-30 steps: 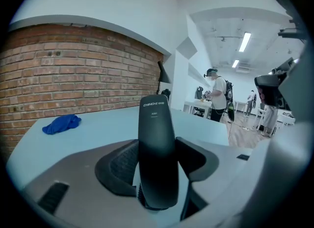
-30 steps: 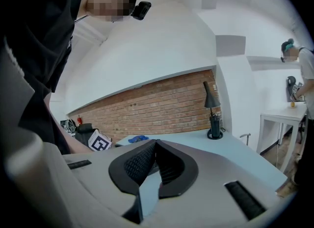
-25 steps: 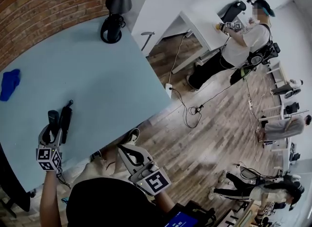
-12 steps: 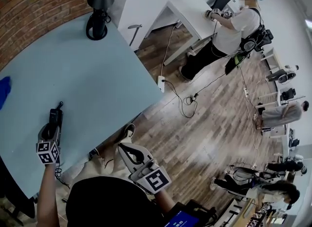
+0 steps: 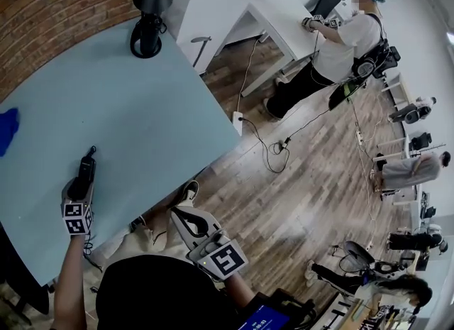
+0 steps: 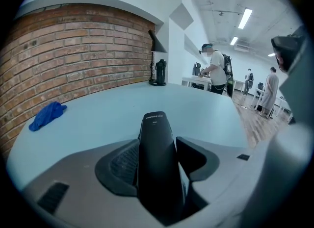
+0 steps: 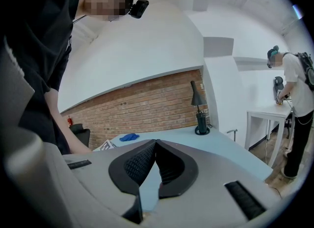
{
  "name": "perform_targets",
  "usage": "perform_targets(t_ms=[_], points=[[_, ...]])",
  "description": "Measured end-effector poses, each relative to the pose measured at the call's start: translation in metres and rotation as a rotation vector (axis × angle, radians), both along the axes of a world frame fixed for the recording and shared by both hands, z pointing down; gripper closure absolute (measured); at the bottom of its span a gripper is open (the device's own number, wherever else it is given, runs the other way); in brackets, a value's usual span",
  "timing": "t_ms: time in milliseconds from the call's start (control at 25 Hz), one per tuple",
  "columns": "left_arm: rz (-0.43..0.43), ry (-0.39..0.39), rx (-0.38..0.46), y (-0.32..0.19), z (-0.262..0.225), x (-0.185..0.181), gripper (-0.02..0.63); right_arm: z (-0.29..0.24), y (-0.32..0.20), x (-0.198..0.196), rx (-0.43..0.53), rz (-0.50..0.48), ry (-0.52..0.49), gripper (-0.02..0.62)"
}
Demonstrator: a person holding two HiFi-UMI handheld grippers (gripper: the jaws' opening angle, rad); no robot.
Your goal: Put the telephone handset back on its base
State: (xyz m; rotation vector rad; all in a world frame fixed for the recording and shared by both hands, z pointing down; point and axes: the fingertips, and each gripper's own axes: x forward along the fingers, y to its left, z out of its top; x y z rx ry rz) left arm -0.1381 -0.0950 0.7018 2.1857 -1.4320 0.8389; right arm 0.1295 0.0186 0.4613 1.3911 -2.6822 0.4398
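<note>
- Black telephone handset (image 6: 156, 163) is pinched between the jaws of our left gripper (image 5: 80, 188), with its tip pointing away from us.
- We hold it over the near part of the pale-blue table (image 5: 156, 108), well apart from the blue cloth (image 6: 46, 115) and from the black lamp (image 5: 149, 16) at the far edge.
- Our right gripper (image 7: 155, 146), off the table's near edge, has its jaws pressed together on nothing.

Bright, even ceiling light; strong fisheye edge distortion.
</note>
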Motion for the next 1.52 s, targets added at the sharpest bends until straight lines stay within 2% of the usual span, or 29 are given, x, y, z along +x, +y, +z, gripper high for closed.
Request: perform_targets(t_ms=[120,280,400,440,480,560,680,760,840,960,1120,1240,1360,1520], points=[[0.011,0.032,0.030,0.001,-0.012,0.002,0.337,-0.002,-0.006,-0.010,0.006,-0.048,0.003,0.581],[0.033,0.122,0.157,0.012,-0.065,-0.003,0.343,-0.006,-0.016,-0.038,0.022,-0.143,0.009,0.581],[0.024,0.207,0.312,0.025,-0.130,-0.019,0.444,-0.022,-0.032,-0.071,0.097,-0.250,0.006,0.581],[0.026,0.240,0.358,0.033,-0.153,-0.026,0.527,-0.029,-0.036,-0.087,0.127,-0.287,0.002,0.581],[0.033,0.274,0.397,0.044,-0.177,-0.033,0.578,-0.037,-0.038,-0.103,0.148,-0.320,-0.005,0.581],[0.040,0.322,0.468,0.064,-0.225,-0.045,0.578,-0.057,-0.042,-0.137,0.181,-0.376,-0.023,0.581],[-0.007,0.321,0.583,0.088,-0.279,-0.065,0.578,-0.090,-0.044,-0.185,0.250,-0.483,-0.047,0.581],[-0.062,0.315,0.638,0.104,-0.302,-0.082,0.578,-0.104,-0.037,-0.217,0.298,-0.556,-0.058,0.581],[-0.096,0.313,0.670,0.118,-0.314,-0.094,0.578,-0.105,-0.027,-0.242,0.307,-0.602,-0.056,0.581],[-0.107,0.287,0.644,0.134,-0.306,-0.105,0.578,-0.077,-0.012,-0.273,0.203,-0.641,-0.063,0.581],[-0.048,0.206,0.468,0.151,-0.254,-0.098,0.578,-0.035,0.015,-0.298,0.109,-0.699,-0.087,0.583],[-0.038,0.219,0.389,0.160,-0.224,-0.088,0.578,-0.005,0.030,-0.297,0.062,-0.713,-0.039,0.583],[-0.037,0.237,0.366,0.160,-0.214,-0.081,0.578,0.011,0.035,-0.288,0.042,-0.697,-0.001,0.583],[-0.005,0.243,0.335,0.154,-0.209,-0.070,0.578,0.021,0.032,-0.273,0.008,-0.644,-0.005,0.583]])
